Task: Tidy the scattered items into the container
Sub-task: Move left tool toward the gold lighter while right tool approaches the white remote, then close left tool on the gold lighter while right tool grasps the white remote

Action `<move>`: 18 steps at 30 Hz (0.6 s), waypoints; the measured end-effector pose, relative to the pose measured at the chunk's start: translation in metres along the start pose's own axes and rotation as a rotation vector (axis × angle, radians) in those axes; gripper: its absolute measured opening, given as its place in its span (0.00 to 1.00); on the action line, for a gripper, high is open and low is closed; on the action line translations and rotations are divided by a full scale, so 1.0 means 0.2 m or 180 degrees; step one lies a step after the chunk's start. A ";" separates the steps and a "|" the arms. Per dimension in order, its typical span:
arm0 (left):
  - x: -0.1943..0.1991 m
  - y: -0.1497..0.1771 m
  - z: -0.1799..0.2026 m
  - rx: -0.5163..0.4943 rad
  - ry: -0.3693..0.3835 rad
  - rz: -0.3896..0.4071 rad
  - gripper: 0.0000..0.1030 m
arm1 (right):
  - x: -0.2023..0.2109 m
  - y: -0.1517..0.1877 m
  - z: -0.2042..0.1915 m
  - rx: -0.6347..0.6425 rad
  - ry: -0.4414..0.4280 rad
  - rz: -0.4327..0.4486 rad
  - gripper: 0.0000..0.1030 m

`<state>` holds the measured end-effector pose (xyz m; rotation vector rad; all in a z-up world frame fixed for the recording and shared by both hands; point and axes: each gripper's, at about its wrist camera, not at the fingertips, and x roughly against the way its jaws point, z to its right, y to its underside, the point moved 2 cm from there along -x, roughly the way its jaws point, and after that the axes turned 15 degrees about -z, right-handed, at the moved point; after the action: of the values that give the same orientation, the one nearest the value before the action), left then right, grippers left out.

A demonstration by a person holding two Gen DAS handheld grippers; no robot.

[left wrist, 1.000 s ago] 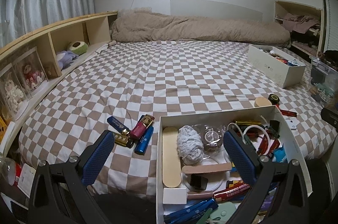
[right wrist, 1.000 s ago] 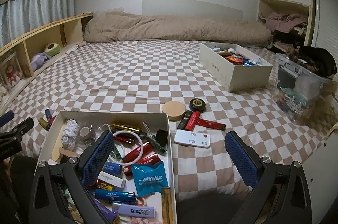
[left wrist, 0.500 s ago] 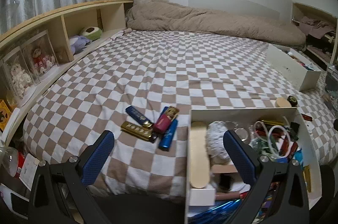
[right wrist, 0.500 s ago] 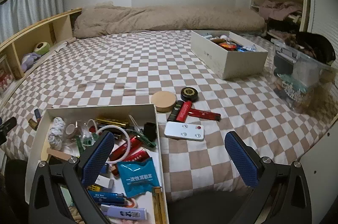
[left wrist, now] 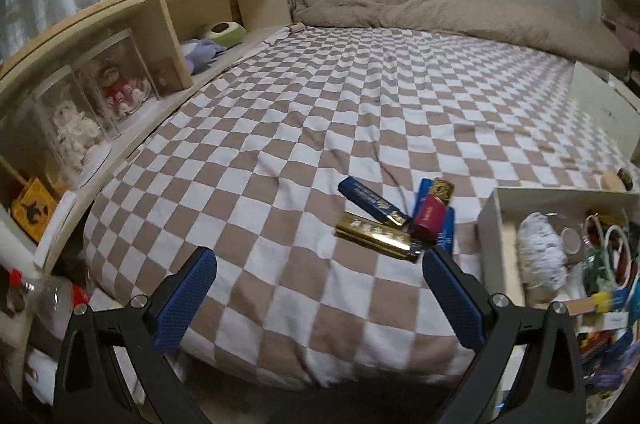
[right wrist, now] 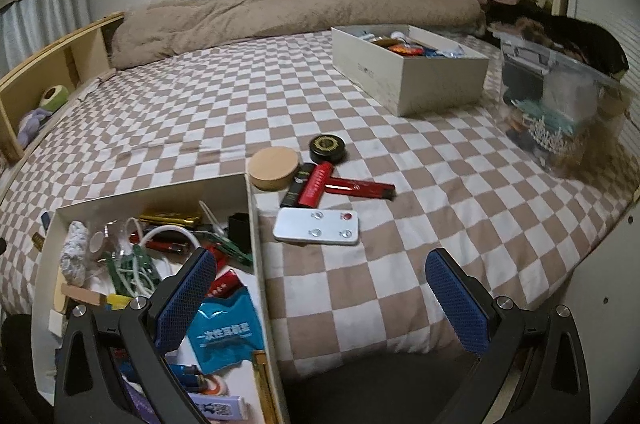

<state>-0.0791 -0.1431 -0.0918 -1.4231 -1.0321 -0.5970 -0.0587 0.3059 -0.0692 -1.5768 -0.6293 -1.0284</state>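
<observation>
The left gripper (left wrist: 318, 288) hangs with its blue pads spread wide and nothing between them, above the near edge of the checkered bed (left wrist: 360, 111). Just ahead of its right finger lies a small heap of scattered items: a gold bar-shaped case (left wrist: 376, 234), a dark blue case (left wrist: 370, 200) and a red case (left wrist: 430, 214) leaning across a blue one. To the right of that heap sits the white box (left wrist: 490, 224), already crowded with odds and ends.

The right gripper (right wrist: 320, 292) is likewise wide open and empty. Its left finger hovers over the white box (right wrist: 256, 224), its right finger over bare bedcover. Straight ahead, just beside the box's right wall, rests a white remote (right wrist: 316, 232). Beyond it lie a red tube (right wrist: 316, 183), a red pen-like stick (right wrist: 360, 187), a round wooden lid (right wrist: 274, 167) and a black round tin (right wrist: 328, 147). Farther off to the right stands a second white box (right wrist: 404, 75).
</observation>
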 end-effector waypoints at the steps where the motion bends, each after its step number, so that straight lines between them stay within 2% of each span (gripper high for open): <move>1: -0.03 -0.01 -0.01 -0.0026 0.0037 -0.0055 1.00 | -0.01 0.00 0.01 -0.0020 0.0007 -0.0022 1.00; 7: -0.22 -0.05 0.01 -0.0364 0.0251 -0.0429 1.00 | -0.08 0.01 0.02 -0.0070 0.0011 -0.0138 1.00; 12: -0.35 -0.06 0.08 -0.0685 0.0283 -0.0743 1.00 | -0.12 0.02 0.02 -0.0079 0.0026 -0.0218 1.00; 16: -0.41 -0.08 0.13 -0.0894 0.0572 -0.0962 1.00 | -0.14 0.02 0.03 -0.0089 0.0017 -0.0268 1.00; 18: -0.45 -0.10 0.15 -0.1016 0.0542 -0.1042 1.00 | -0.15 0.02 0.03 -0.0088 -0.0008 -0.0298 1.00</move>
<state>-0.1453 -0.1376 -0.1621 -1.4547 -1.0736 -1.1441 -0.0680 0.3139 -0.0980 -1.5850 -0.6988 -1.1088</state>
